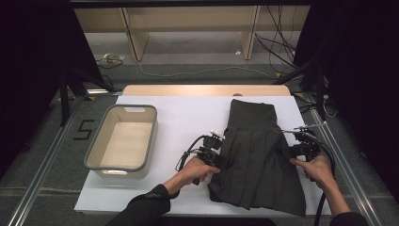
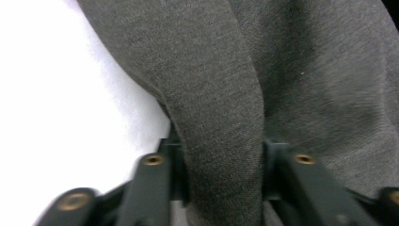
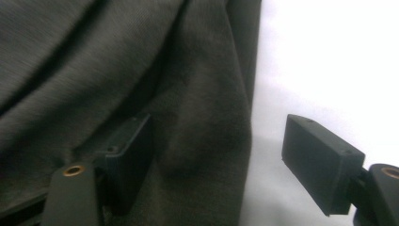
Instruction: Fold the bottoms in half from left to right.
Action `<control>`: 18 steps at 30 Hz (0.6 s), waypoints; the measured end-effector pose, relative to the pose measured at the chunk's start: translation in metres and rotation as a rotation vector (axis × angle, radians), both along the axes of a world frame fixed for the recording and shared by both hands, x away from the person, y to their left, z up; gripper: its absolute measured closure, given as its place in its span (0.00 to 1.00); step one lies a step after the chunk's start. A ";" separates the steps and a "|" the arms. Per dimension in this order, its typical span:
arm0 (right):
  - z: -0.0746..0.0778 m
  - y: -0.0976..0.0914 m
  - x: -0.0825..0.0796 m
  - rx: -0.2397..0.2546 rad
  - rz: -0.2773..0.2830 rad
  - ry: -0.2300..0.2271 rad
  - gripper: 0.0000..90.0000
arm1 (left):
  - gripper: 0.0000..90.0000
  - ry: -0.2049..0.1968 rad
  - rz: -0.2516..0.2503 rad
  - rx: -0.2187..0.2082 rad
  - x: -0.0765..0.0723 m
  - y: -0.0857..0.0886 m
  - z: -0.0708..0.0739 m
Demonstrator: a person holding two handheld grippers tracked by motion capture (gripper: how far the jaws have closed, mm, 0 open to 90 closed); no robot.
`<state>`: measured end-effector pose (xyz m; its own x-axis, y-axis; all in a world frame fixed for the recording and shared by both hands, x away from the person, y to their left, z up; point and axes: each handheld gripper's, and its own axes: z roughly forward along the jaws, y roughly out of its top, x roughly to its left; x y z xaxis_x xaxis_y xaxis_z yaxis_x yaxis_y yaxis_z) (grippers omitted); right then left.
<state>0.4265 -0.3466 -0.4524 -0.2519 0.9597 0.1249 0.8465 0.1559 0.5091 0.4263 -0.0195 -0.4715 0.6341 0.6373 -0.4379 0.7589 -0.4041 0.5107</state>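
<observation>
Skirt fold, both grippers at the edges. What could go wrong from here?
1. The left gripper pinches only a raised fold of the dark skirt; it may slip out on lifting.
2. The right gripper is open astride the skirt's edge; closing now may catch too little cloth, so the lift could go lopsided.

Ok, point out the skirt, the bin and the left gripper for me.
skirt (image 1: 263, 160): high view, middle of the dark pleated cloth.
bin (image 1: 96, 149): high view, its grey left rim.
left gripper (image 2: 221, 188): left gripper view, midway between its fingers, where a fold of skirt is pinched.
</observation>
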 end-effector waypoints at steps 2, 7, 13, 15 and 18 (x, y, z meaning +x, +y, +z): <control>-0.005 0.001 0.002 0.000 0.002 0.034 0.29 | 0.81 0.011 0.004 -0.020 0.000 0.002 0.000; -0.012 0.005 0.000 0.005 0.002 0.059 0.33 | 0.86 -0.012 0.000 -0.021 -0.002 0.004 0.003; -0.013 0.007 -0.005 0.130 0.026 0.080 0.79 | 0.87 -0.020 0.008 -0.040 -0.006 0.010 0.008; -0.012 0.010 -0.007 0.134 0.037 0.080 0.85 | 0.87 -0.016 0.010 -0.046 -0.008 0.014 0.010; -0.011 0.017 -0.009 0.148 0.057 0.088 0.88 | 0.88 -0.015 0.009 -0.050 -0.010 0.021 0.013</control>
